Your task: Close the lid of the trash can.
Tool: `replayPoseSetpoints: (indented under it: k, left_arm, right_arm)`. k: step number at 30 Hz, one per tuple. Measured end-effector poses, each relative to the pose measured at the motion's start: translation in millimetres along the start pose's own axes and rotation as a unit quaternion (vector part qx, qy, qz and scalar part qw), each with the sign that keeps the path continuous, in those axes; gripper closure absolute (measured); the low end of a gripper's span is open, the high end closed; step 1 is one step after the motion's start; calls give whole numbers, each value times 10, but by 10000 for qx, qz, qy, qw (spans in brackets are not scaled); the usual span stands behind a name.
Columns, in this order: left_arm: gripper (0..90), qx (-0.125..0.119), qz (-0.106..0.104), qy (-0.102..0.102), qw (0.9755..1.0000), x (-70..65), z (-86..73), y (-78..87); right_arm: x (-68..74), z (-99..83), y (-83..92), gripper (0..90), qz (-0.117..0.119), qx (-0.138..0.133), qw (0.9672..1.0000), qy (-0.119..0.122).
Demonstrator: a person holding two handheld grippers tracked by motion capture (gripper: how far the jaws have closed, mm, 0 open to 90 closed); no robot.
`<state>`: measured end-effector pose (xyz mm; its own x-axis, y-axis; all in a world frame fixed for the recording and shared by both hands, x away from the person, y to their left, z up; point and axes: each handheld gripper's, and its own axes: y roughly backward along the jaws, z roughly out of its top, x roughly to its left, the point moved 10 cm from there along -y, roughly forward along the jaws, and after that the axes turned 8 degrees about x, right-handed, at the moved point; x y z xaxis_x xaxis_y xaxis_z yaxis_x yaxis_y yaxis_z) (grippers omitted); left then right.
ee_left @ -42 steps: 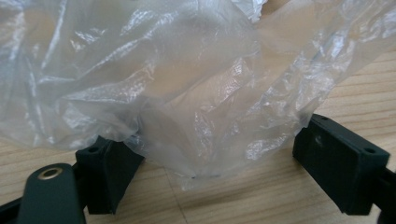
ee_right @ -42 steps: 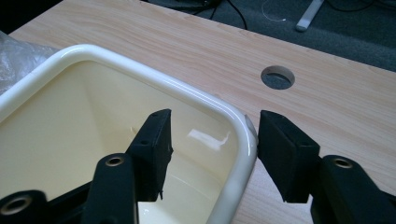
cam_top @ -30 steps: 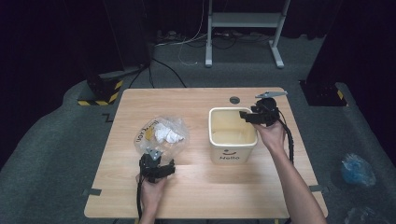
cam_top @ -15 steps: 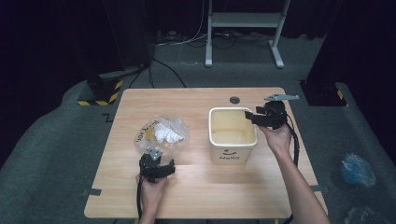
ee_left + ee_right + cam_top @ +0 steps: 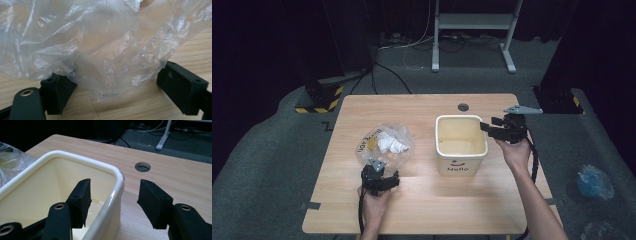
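So the right gripper point(image 5: 113, 202) has its jaws spread either side of the cream bin's point(image 5: 460, 150) far-right rim, one inside and one outside, not pinching it; they've just been closing a little. The left gripper point(image 5: 110, 91) sits wide open at the near edge of the clear plastic bag point(image 5: 384, 145), left of the bin on the wooden table point(image 5: 427, 210). Crumpled white stuff inside, paper maybe.
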<state>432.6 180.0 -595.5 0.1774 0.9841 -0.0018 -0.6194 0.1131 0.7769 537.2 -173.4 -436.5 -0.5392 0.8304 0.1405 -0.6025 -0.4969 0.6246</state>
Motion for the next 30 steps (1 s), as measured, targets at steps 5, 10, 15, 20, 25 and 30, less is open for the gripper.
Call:
replayPoseSetpoints:
  k: [5,10,15,20,25,30]
  left_arm:
    - [165,0,-3,10,10000,-2,0,0]
    - [166,0,-3,6,10000,-3,0,0]
    - [166,1,2,-1,10000,-2,0,0]
    - [167,0,14,-16,10000,2,0,1]
    - [167,0,14,-17,10000,2,0,1]
    - [167,0,16,-18,10000,2,0,1]
  right_arm:
    - [-41,-46,38,437,-7,-46,10000,-58]
    - [-84,-115,81,438,-6,-62,9999,-134]
    - [-126,-169,127,440,-22,-100,9998,-172]
    - [-158,-212,170,442,-34,-127,9997,-200]
    - [-176,-240,210,442,-43,-159,9996,-242]
    - [-195,-271,242,443,-63,-172,9995,-257]
